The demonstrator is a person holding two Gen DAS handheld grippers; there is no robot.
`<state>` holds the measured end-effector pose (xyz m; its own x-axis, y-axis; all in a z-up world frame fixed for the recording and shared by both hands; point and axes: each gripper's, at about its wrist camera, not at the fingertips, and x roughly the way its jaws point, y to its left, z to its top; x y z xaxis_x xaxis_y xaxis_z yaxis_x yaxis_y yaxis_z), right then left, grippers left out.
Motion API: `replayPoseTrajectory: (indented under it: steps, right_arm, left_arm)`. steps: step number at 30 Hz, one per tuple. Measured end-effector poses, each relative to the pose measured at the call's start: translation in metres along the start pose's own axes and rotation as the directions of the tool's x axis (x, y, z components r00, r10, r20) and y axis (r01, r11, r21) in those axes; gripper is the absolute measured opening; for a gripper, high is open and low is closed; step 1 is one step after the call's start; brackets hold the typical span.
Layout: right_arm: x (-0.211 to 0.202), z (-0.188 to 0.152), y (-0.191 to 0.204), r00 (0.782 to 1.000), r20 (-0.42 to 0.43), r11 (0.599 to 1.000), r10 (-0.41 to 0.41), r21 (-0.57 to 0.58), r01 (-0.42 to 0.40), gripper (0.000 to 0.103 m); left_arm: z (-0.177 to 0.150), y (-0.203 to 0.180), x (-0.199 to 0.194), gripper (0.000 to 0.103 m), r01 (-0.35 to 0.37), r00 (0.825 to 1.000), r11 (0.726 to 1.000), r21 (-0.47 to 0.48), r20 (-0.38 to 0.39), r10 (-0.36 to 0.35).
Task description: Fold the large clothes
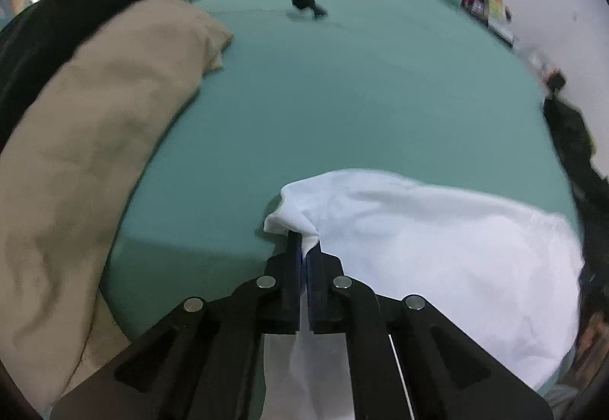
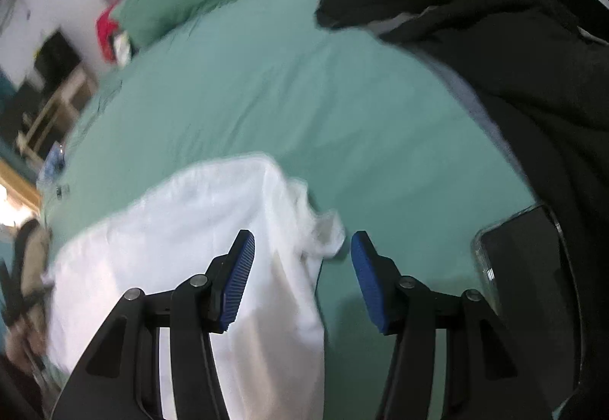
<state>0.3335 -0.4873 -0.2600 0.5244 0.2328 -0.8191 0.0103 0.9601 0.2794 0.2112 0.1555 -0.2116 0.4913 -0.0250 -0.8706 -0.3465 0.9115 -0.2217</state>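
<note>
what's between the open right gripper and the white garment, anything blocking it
Nothing visible is in the way. The right gripper is open with the white garment's bunched corner lying between its fingers on the green bedsheet. The phone and dark clothes sit off to its right. The left gripper already pinches another corner.

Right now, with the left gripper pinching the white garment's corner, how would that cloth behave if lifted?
Probably floppy: the white garment bunches into soft folds where the left gripper pinches it. It likely drapes and trails over the green bedsheet rather than holding its shape. It looks thin and light, so the open right gripper may need a second corner.
</note>
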Motion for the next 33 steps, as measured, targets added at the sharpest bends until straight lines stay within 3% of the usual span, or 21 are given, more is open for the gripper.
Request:
replayPoseTrajectory:
  steps: [3, 4, 5, 11, 19, 21, 22, 23, 24, 25, 26, 29, 33]
  right_arm:
    - [0.018, -0.003, -0.005, 0.999, -0.042, 0.999, 0.018, 0.034, -0.016, 0.047]
    - [0.020, -0.001, -0.009, 0.999, -0.031, 0.999, 0.007, 0.050, -0.006, 0.024]
    - [0.021, 0.001, -0.011, 0.999, -0.033, 0.998, -0.015, 0.054, 0.017, 0.012]
    - [0.020, 0.023, -0.002, 0.999, 0.038, 0.998, -0.033, 0.048, 0.031, 0.008]
    - [0.007, 0.043, 0.005, 0.989, 0.116, 0.995, -0.089, -0.031, 0.093, 0.007]
    - [0.004, 0.041, 0.008, 0.984, 0.119, 0.989, -0.130, -0.061, 0.138, 0.008]
    - [0.003, 0.041, 0.010, 0.983, 0.120, 0.986, -0.141, -0.068, 0.150, 0.012]
    - [0.000, 0.040, 0.010, 0.982, 0.127, 0.986, -0.143, -0.066, 0.152, 0.025]
    - [-0.001, 0.040, 0.010, 0.981, 0.132, 0.987, -0.141, -0.058, 0.149, 0.035]
    - [-0.005, 0.037, 0.007, 0.982, 0.138, 0.989, -0.132, -0.043, 0.139, 0.055]
    - [-0.008, 0.034, 0.003, 0.983, 0.138, 0.992, -0.123, -0.024, 0.127, 0.061]
    - [-0.015, 0.017, -0.009, 0.990, 0.094, 0.994, -0.109, 0.043, 0.105, 0.061]
    - [-0.022, -0.004, -0.008, 0.993, 0.065, 0.994, -0.102, 0.040, 0.099, 0.061]
  left_arm:
    - [0.000, 0.005, -0.017, 0.002, -0.018, 0.996, 1.000, -0.024, 0.092, 0.020]
    - [0.001, 0.007, -0.022, 0.002, -0.026, 0.993, 0.999, -0.037, 0.117, 0.030]
    - [0.004, 0.007, -0.023, 0.002, -0.032, 0.991, 0.999, -0.041, 0.130, 0.037]
    - [0.006, 0.003, -0.031, 0.002, -0.098, 0.980, 0.995, -0.027, 0.171, 0.101]
    - [0.014, 0.010, -0.016, 0.003, -0.068, 0.996, 0.993, -0.093, 0.057, 0.074]
    - [0.014, 0.012, -0.016, 0.010, -0.039, 0.998, 0.992, -0.123, 0.050, 0.046]
    - [0.012, 0.012, -0.021, 0.026, -0.022, 0.998, 0.991, -0.135, 0.061, 0.030]
    - [0.011, 0.011, -0.025, 0.042, -0.012, 0.997, 0.991, -0.133, 0.076, 0.022]
    - [0.008, 0.009, -0.029, 0.046, -0.001, 0.996, 0.993, -0.121, 0.091, 0.013]
    - [0.006, 0.007, -0.032, 0.047, 0.004, 0.995, 0.994, -0.107, 0.097, 0.007]
    - [0.003, 0.005, -0.035, 0.047, 0.000, 0.996, 0.996, -0.087, 0.092, 0.008]
    - [-0.005, 0.008, -0.039, 0.047, -0.017, 0.998, 0.996, -0.093, 0.066, 0.023]
    - [-0.022, 0.014, -0.041, 0.047, 0.010, 1.000, 0.993, -0.118, 0.031, -0.007]
